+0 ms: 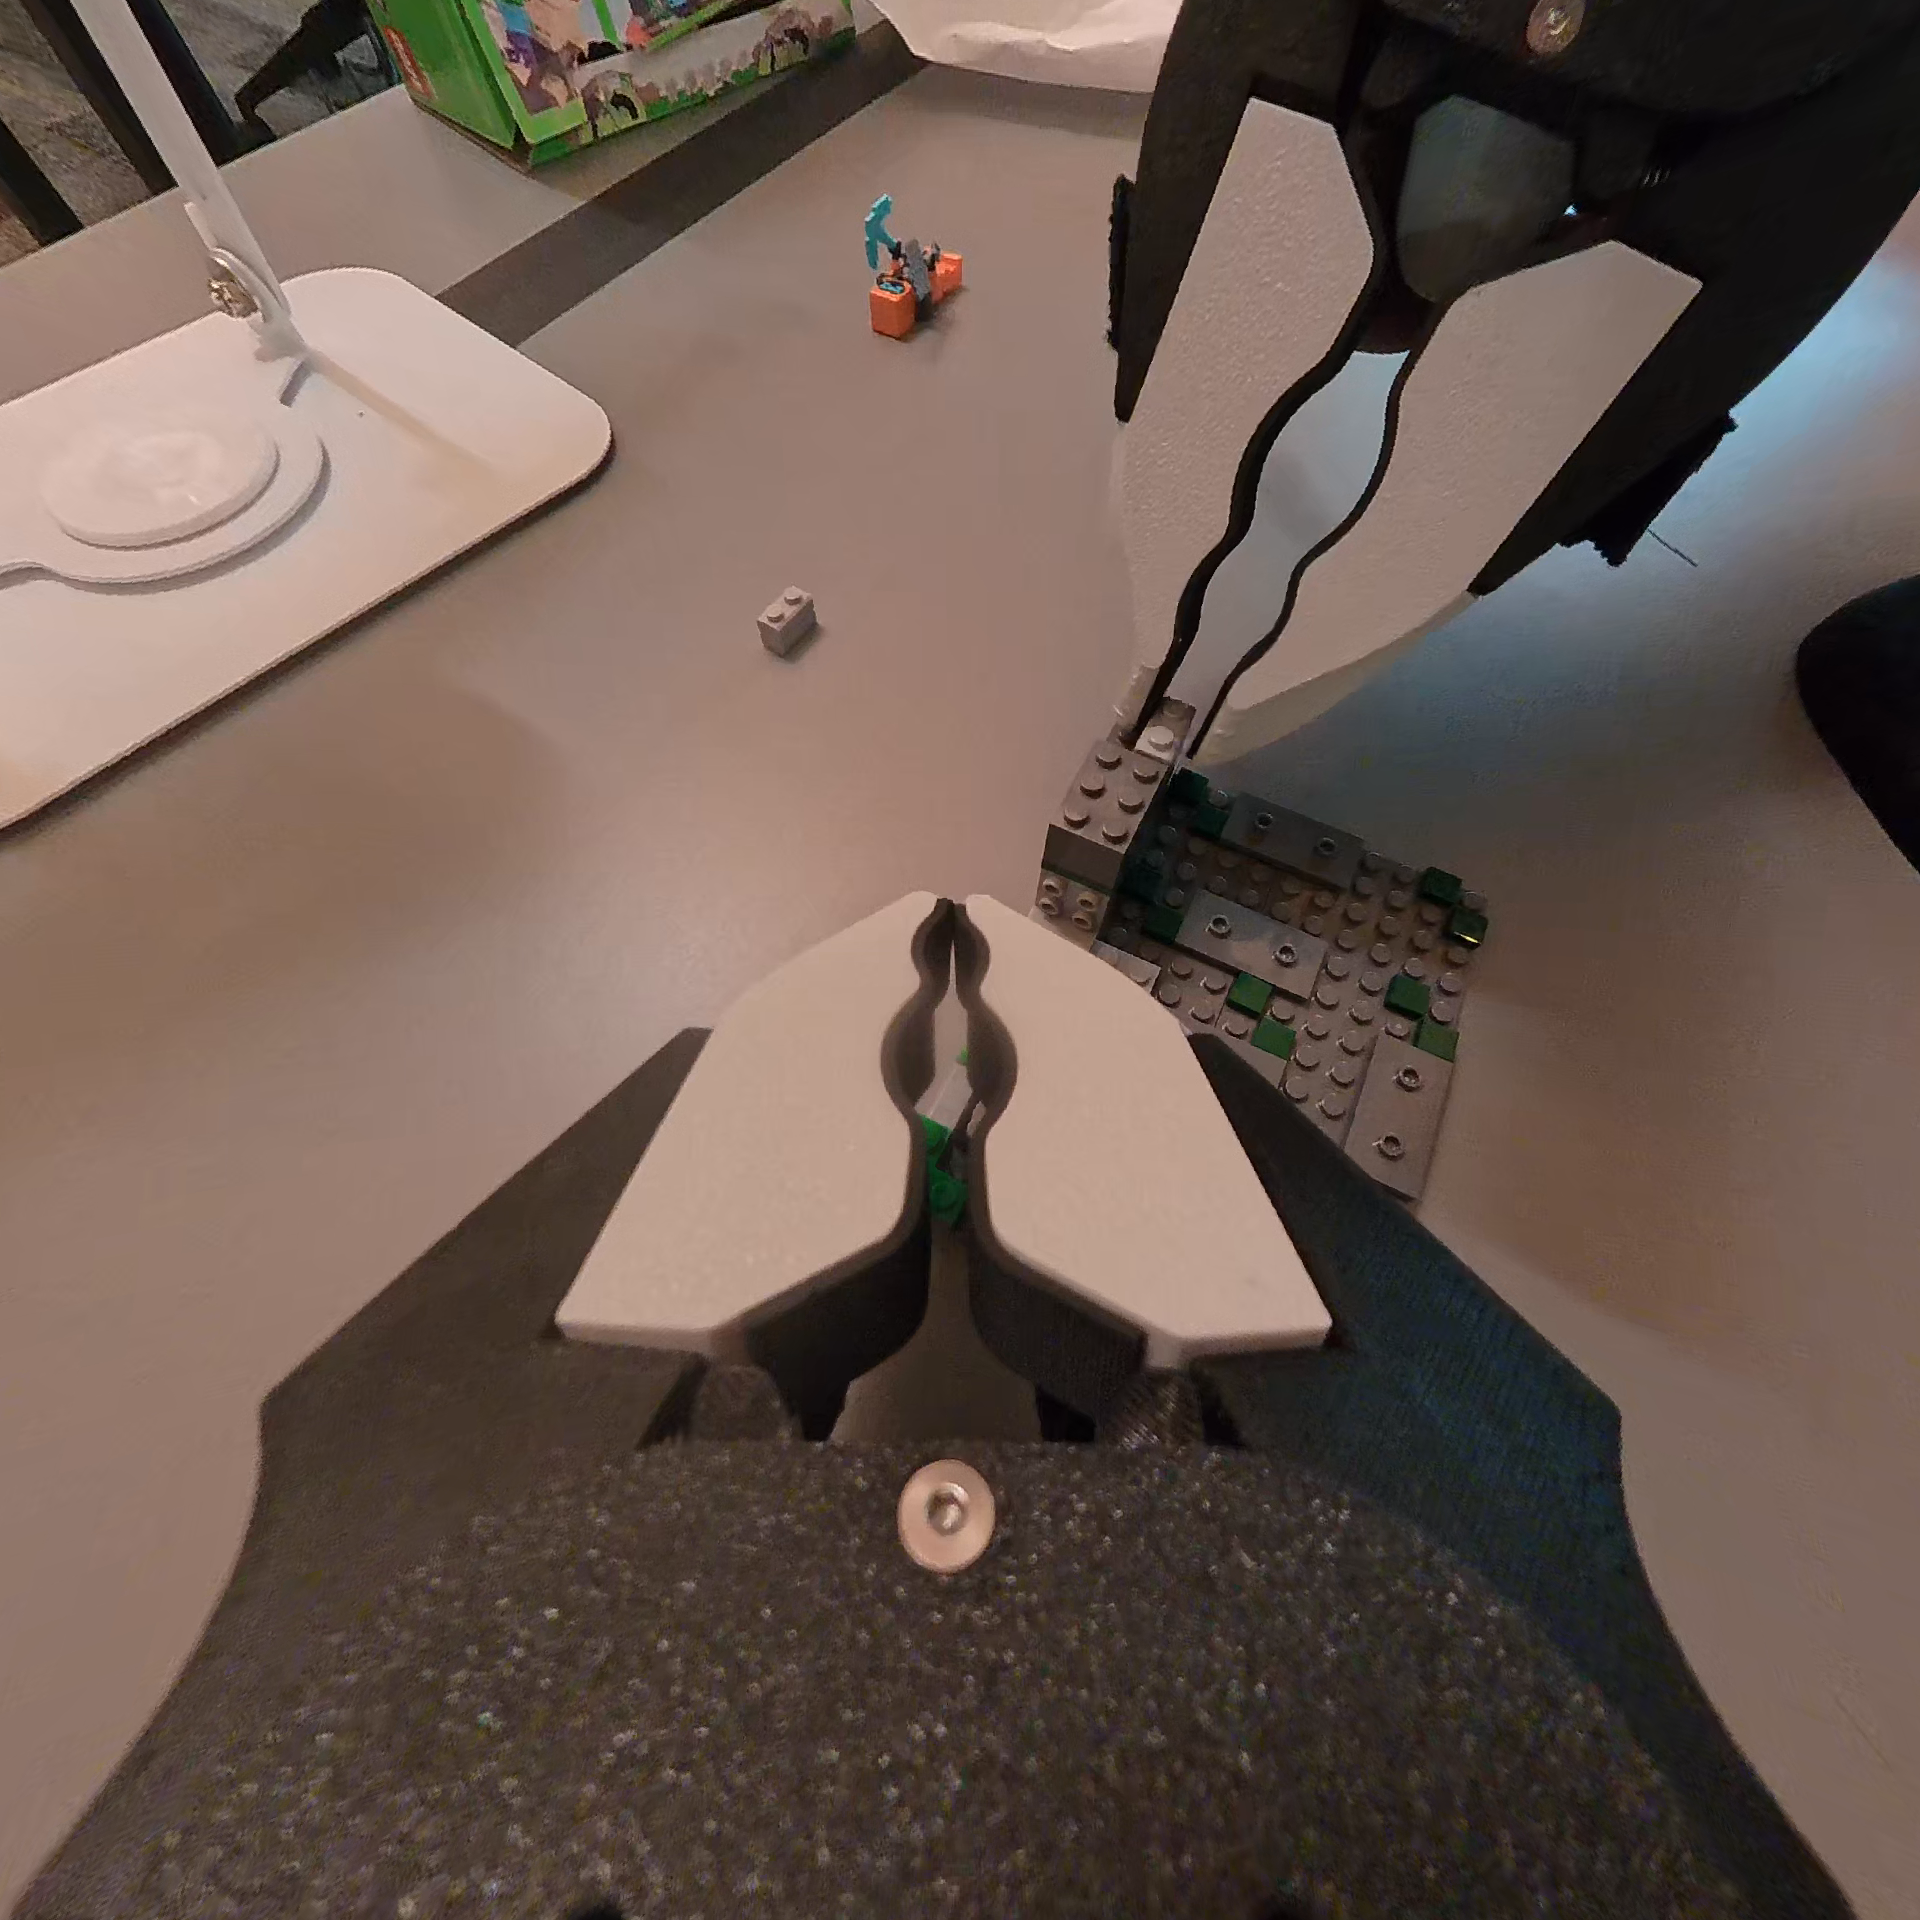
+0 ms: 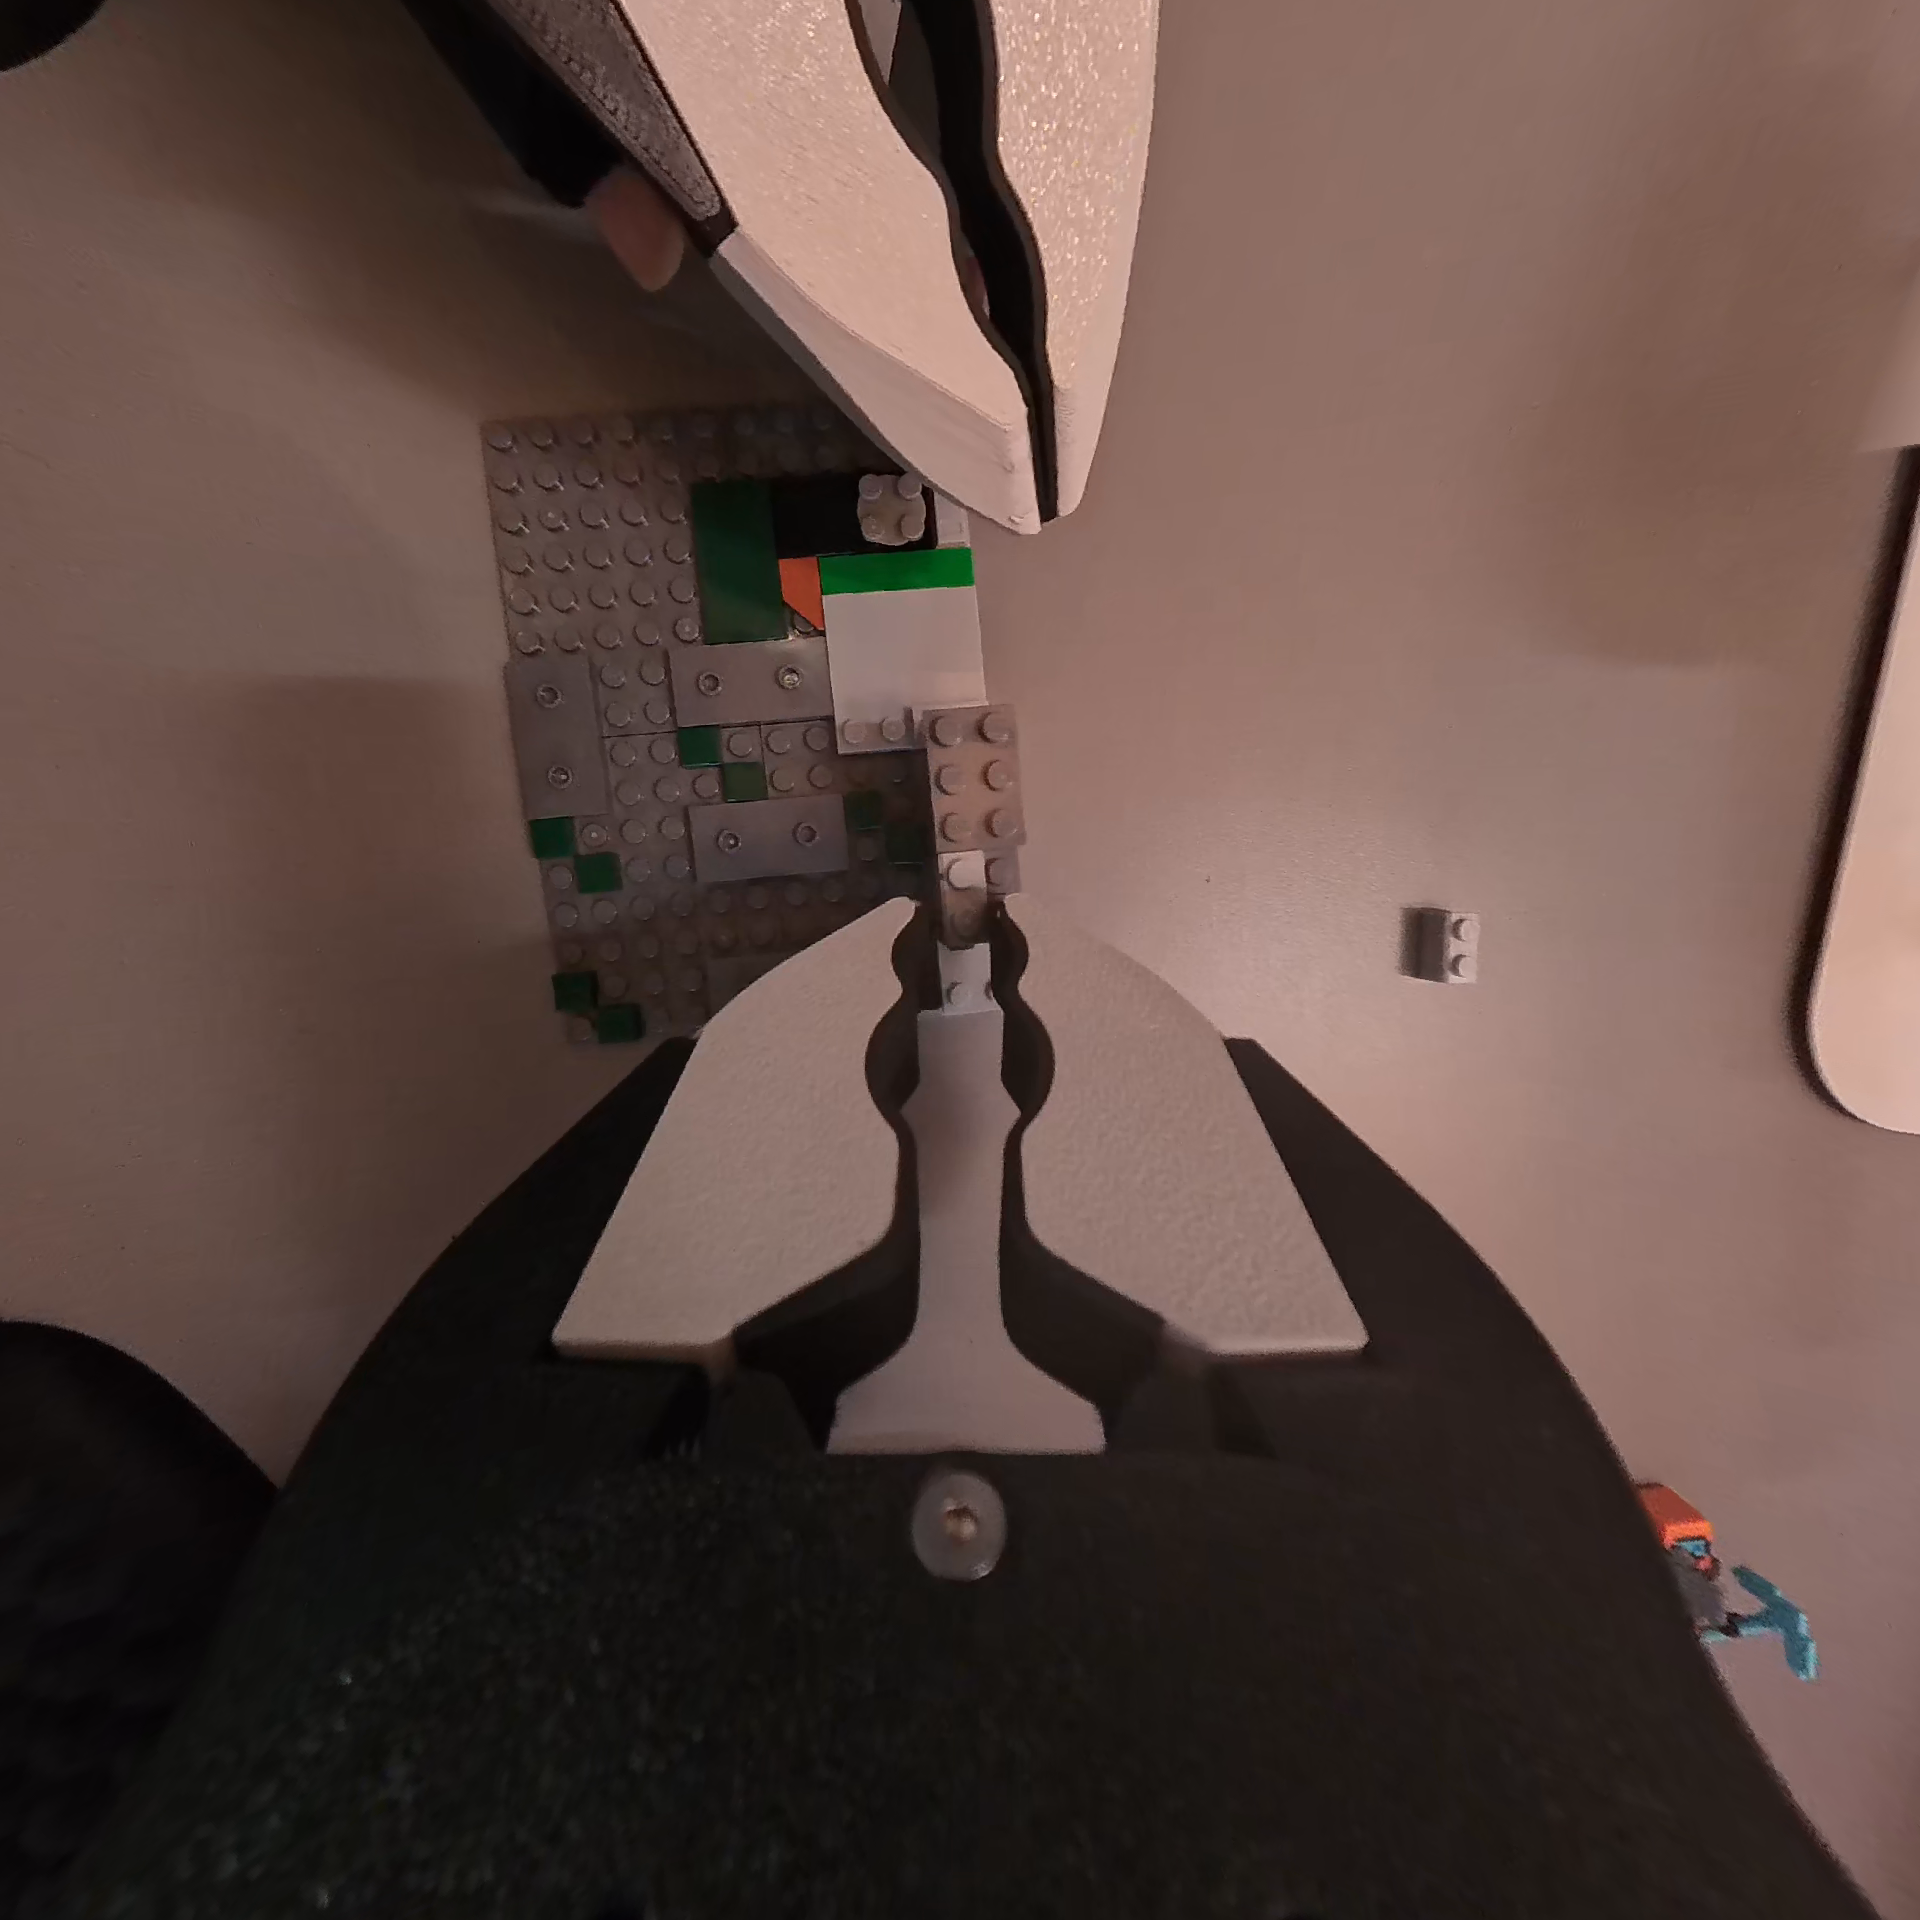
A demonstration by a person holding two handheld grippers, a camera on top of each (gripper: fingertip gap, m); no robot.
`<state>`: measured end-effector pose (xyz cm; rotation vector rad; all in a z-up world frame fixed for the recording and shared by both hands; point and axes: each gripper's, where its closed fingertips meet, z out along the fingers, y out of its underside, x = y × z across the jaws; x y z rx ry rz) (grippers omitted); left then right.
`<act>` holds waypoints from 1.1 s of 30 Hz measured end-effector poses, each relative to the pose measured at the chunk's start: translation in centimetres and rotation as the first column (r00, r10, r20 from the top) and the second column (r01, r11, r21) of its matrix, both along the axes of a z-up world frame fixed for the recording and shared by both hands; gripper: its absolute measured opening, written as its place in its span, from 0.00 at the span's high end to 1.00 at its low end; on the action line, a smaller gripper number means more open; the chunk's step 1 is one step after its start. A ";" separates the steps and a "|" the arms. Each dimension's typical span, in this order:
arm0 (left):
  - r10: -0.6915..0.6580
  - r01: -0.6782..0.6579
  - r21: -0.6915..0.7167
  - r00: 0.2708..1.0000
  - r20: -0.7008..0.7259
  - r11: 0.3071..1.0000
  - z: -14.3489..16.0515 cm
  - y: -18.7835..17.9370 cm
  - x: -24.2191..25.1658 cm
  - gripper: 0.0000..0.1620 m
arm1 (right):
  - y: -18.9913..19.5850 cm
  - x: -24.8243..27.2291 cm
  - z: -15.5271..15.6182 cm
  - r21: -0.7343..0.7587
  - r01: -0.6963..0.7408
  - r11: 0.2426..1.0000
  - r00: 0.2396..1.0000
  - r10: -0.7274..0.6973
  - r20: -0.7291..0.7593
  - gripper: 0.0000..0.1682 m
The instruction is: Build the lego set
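The build is a grey baseplate (image 1: 1340, 997) with green and grey tiles and a low grey brick wall (image 1: 1112, 810) along one edge; the right wrist view shows both the plate (image 2: 592, 582) and the wall (image 2: 971, 779). My right gripper (image 1: 1164, 740) comes down from above, shut on a small grey brick (image 1: 1162, 722) at the far end of that wall. The right wrist view also shows the right gripper (image 2: 956, 914) and the small grey brick (image 2: 966, 923). My left gripper (image 1: 951, 914) is shut, with nothing seen between its tips, and hovers over the near end of the build (image 2: 1039, 514).
A loose grey two-stud brick (image 1: 788, 620) (image 2: 1439, 943) lies on the table beside the build. An orange and teal small figure (image 1: 909, 275) (image 2: 1725, 1590) stands farther off. A white stand base (image 1: 208, 499), a green box (image 1: 582, 73) and a dark object (image 1: 1870, 707) are nearby.
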<state>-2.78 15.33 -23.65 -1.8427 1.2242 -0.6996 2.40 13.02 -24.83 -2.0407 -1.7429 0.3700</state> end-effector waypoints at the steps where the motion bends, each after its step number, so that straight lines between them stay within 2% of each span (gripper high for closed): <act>1: 0.000 0.000 0.000 1.000 0.000 1.000 0.0 0.0 0.0 1.00 | 0.0 0.0 0.0 0.001 -0.001 1.000 1.000 0.001 0.000 0.94; 33: -0.007 0.007 -0.002 1.000 -0.005 1.000 -0.1 -0.2 0.1 1.00 | 0.2 0.0 0.3 0.015 0.003 1.000 1.000 -0.003 -0.009 0.93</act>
